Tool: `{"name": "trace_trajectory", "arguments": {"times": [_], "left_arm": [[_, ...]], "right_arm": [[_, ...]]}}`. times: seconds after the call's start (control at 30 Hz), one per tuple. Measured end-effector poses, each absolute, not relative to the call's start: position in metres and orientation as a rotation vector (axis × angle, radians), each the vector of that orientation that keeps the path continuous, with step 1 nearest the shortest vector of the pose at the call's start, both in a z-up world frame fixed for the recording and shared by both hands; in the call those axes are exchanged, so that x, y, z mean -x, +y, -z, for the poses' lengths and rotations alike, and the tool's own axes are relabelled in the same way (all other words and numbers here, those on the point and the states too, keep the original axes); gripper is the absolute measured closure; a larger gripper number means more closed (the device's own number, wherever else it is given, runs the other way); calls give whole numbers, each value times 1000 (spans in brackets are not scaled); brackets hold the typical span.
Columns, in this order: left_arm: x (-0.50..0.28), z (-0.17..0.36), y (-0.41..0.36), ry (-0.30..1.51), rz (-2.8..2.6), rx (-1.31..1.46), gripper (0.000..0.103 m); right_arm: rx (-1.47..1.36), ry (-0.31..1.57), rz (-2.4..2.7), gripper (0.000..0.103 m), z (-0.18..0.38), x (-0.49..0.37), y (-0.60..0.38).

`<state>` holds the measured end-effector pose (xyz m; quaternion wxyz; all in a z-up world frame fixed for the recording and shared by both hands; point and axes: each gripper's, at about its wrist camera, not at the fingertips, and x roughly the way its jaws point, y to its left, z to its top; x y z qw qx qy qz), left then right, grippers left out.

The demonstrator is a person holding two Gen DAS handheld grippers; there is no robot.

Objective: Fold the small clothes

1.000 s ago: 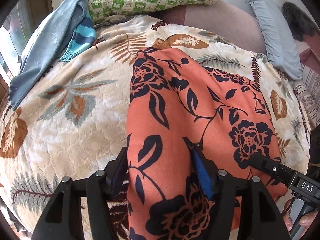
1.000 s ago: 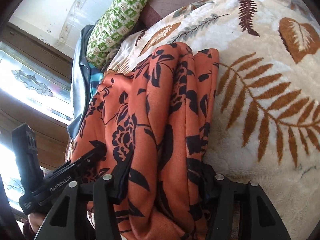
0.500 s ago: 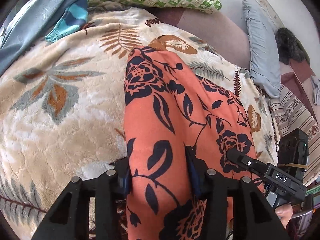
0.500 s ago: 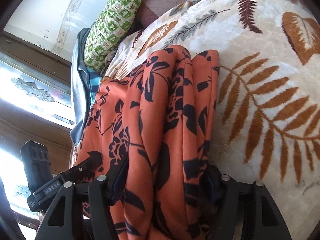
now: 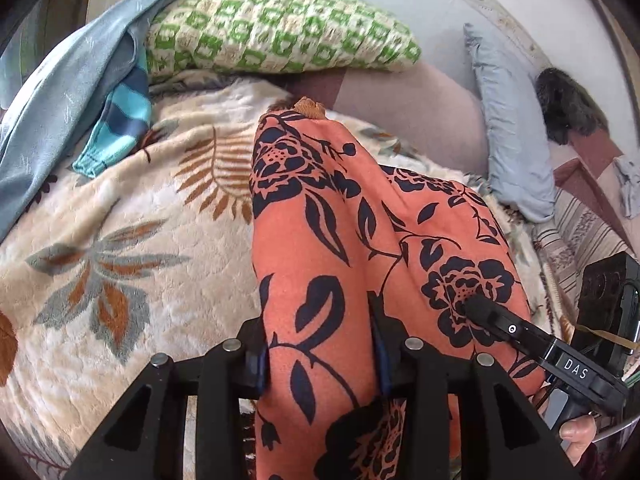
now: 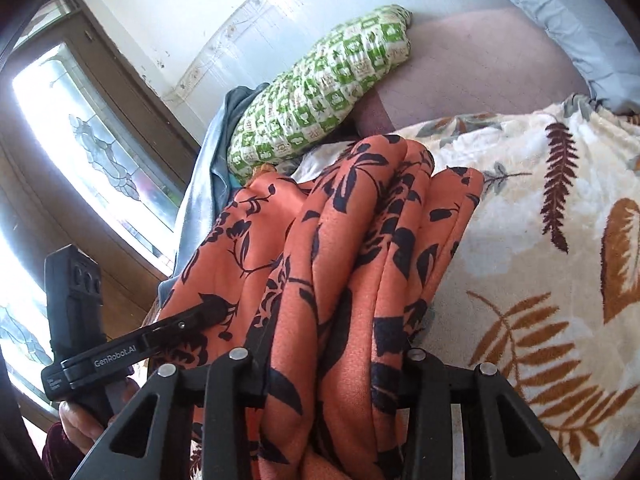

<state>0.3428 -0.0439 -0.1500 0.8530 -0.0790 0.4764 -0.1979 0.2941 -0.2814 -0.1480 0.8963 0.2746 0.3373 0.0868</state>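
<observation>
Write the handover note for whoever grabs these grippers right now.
Left gripper: has just been closing, now shut on the orange floral garment at its near end.
Right gripper: also just closing, now shut on bunched layers of the same garment.
Garment: lengthwise on the leaf-print blanket, near end lifted.
Done: folded into a long strip, both ends of the near edge gripped.
Left: likely fold it over and flatten.
</observation>
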Motion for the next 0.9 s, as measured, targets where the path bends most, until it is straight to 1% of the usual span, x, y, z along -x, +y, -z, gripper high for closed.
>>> {"name": "trace_trajectory", "arguments": {"times": [0.07, 0.1, 0.13, 0.2, 0.27, 0.37, 0.5, 0.57, 0.6, 0.63, 0.67, 0.7, 0.8, 0.9], "left_arm": [[-351, 180, -46, 1089, 363, 151, 58], [-352, 192, -45, 1110, 331, 156, 44], [-350, 198, -41, 1090, 315, 179, 33], [-351, 196, -38, 1085, 283, 179, 26], [-354, 184, -40, 1062, 282, 134, 26], [-342, 161, -39, 928, 211, 6, 25], [-336, 146, -35, 845, 204, -44, 24], [-335, 144, -34, 831, 198, -53, 23], [-336, 144, -34, 843, 206, -52, 23], [-337, 147, -35, 861, 218, -53, 23], [-336, 150, -37, 877, 221, -64, 23], [-336, 154, -39, 893, 213, -86, 23], [-337, 168, -41, 934, 195, -139, 23], [-339, 171, -36, 927, 216, -142, 17]], "right_arm": [[-633, 787, -154, 58, 179, -307, -289], [-678, 857, -123, 56, 199, -314, -292], [-739, 907, -112, 48, 216, -316, -297], [-818, 890, -133, 45, 221, -313, -305], [-762, 917, -109, 43, 211, -313, -305], [-610, 868, -22, 42, 186, -301, -303], [-472, 751, 63, 42, 148, -280, -306], [-452, 684, 47, 42, 128, -277, -305], [-440, 666, 30, 46, 120, -279, -302], [-419, 664, 19, 60, 114, -284, -297], [-395, 676, 7, 69, 110, -295, -291], [-380, 686, -6, 73, 107, -302, -286], [-341, 732, -23, 74, 108, -332, -266], [-398, 867, 2, 74, 144, -371, -266]]}}
